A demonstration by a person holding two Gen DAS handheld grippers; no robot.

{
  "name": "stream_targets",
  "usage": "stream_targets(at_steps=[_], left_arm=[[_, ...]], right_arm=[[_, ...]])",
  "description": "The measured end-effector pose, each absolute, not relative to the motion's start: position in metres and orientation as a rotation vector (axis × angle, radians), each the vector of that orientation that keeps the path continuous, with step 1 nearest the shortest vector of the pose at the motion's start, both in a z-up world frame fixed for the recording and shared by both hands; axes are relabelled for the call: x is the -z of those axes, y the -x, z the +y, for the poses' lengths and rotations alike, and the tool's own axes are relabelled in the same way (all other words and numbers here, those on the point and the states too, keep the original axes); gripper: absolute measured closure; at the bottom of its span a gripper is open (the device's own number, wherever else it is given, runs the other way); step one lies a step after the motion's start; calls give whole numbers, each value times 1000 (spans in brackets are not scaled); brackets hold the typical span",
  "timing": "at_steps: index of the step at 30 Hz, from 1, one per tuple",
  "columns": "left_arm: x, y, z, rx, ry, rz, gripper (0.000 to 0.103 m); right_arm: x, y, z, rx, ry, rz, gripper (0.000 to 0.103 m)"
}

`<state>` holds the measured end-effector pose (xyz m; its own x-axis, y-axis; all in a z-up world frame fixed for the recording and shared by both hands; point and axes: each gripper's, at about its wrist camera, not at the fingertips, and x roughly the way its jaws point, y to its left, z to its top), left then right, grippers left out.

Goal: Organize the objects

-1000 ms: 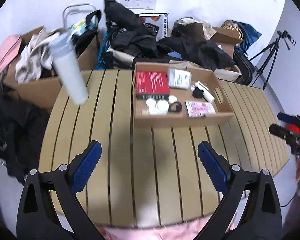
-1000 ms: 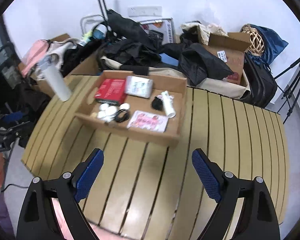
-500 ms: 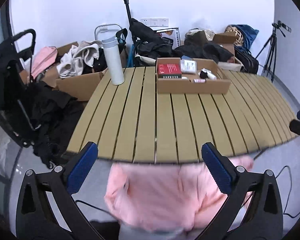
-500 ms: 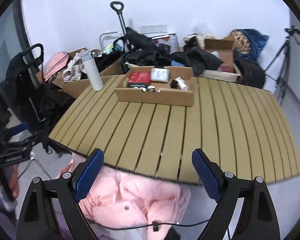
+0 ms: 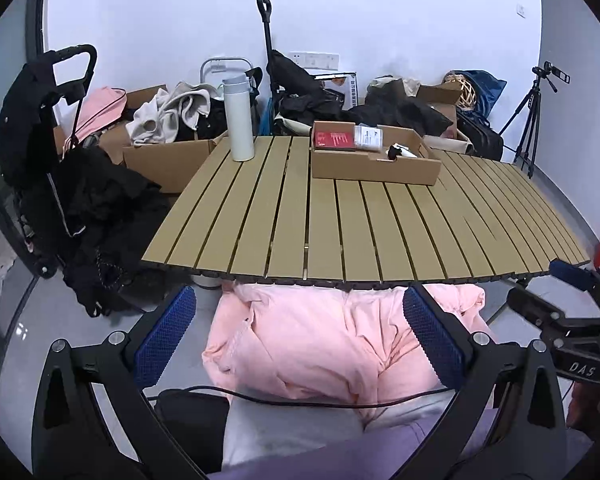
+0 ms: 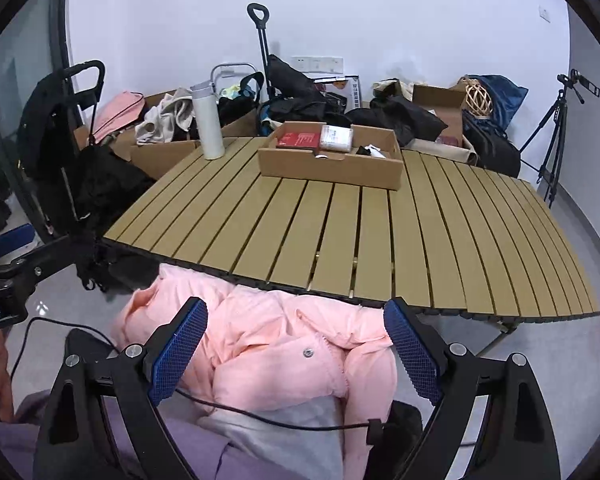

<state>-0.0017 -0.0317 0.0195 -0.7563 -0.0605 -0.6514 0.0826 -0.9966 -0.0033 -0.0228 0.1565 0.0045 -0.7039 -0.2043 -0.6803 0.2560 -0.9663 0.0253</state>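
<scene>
Cardboard box (image 5: 374, 168) of small items sits toward the tabletop's (image 5: 340, 224) far edge, with a white bottle (image 5: 239, 118) upright near the far left corner. I see my left hand-held gripper (image 5: 299, 340) and right hand-held gripper (image 6: 296, 350) both spread wide and empty, off the near edge over a pink jacket (image 6: 284, 356).

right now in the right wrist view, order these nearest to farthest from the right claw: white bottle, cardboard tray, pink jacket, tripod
1. pink jacket, right under the open right claw, below the table edge
2. cardboard tray, across the table, centre
3. white bottle, far left corner of the table
4. tripod, on the floor, far right
</scene>
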Motion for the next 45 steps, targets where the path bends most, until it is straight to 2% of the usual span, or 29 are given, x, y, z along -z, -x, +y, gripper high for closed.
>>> stream_targets(at_steps=[45], left_arm=[[-22, -6, -25, 2910, -1024, -19, 0]], right_arm=[[-24, 18, 181, 2760, -998, 37, 11]])
